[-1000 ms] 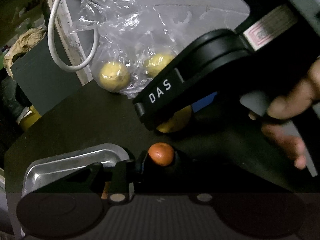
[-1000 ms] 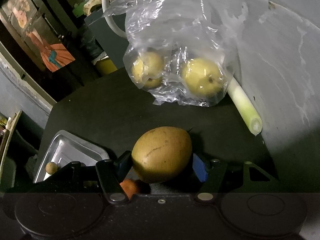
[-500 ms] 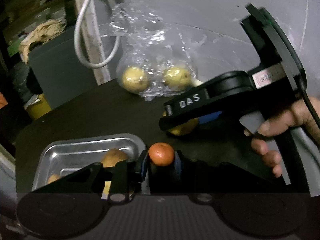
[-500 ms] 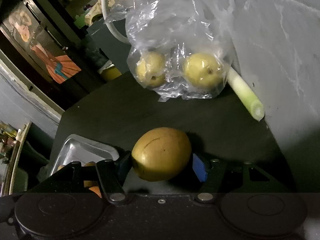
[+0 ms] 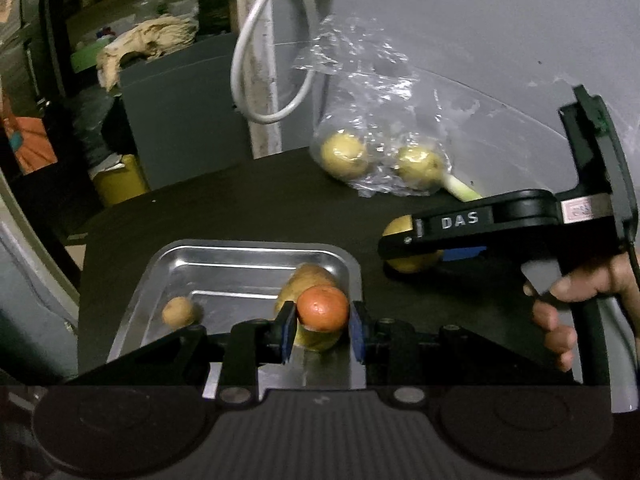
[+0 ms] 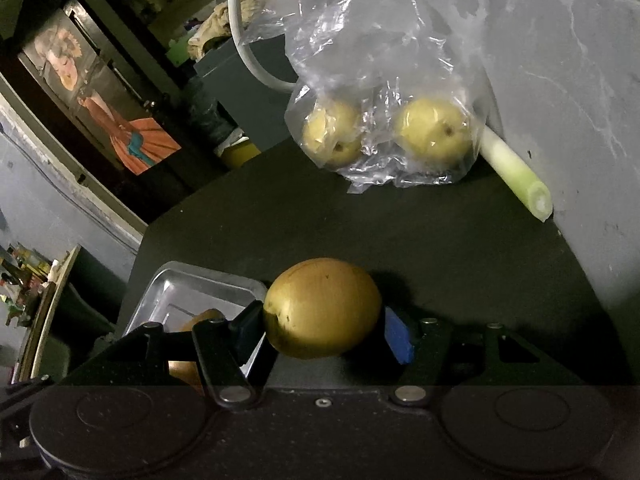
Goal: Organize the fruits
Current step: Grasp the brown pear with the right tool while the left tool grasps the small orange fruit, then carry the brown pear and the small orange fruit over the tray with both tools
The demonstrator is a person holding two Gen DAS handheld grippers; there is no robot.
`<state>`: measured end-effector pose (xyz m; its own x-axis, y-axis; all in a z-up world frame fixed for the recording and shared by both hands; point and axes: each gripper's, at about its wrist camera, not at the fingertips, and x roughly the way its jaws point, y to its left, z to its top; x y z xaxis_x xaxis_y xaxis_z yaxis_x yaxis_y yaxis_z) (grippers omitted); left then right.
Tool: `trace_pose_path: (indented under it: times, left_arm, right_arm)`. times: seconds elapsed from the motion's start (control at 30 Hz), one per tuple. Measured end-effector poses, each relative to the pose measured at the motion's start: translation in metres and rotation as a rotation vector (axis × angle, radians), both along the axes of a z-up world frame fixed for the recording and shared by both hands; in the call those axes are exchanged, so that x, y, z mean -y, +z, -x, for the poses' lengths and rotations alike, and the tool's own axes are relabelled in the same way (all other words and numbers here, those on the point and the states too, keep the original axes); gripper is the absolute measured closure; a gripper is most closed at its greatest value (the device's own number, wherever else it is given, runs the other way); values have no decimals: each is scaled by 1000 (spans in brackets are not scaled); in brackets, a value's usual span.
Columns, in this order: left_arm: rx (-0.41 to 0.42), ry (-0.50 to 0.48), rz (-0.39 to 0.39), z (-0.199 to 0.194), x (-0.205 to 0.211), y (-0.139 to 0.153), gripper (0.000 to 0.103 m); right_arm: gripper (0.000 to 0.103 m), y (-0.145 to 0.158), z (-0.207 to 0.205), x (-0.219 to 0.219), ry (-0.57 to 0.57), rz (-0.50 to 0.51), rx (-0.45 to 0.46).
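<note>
Both views are dim, with the dark table (image 6: 360, 232) swallowing detail and the corners falling to black vignette. Light falls from above and slightly in front, so the yellow fruit (image 6: 322, 307) casts a soft shadow to its right. Glare streaks the metal tray (image 5: 224, 264) and glints on the plastic bag (image 6: 380, 60). Fisheye bending curves the wall (image 5: 500, 32) and the edges; the left view's background is slightly blurred.
</note>
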<state>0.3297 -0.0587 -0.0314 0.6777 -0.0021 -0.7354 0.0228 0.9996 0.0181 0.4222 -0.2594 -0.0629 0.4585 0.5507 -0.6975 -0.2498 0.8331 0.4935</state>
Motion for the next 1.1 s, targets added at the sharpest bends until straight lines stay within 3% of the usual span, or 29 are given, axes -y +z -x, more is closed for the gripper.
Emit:
trace_pose_path:
  times: [0.23,0.7,1.1]
  left_arm:
    - [3,45,16,8,-14,1,72]
    - [-15,107,33,25,-38,-3,72]
    - [-49,169,54,49,-62,-9,72]
  right_arm:
    - [40,7,8,6,-14,-88,19]
    - [40,26,37,-14,84,-134,52]
    - [40,35,77,-43,161,-190,-4]
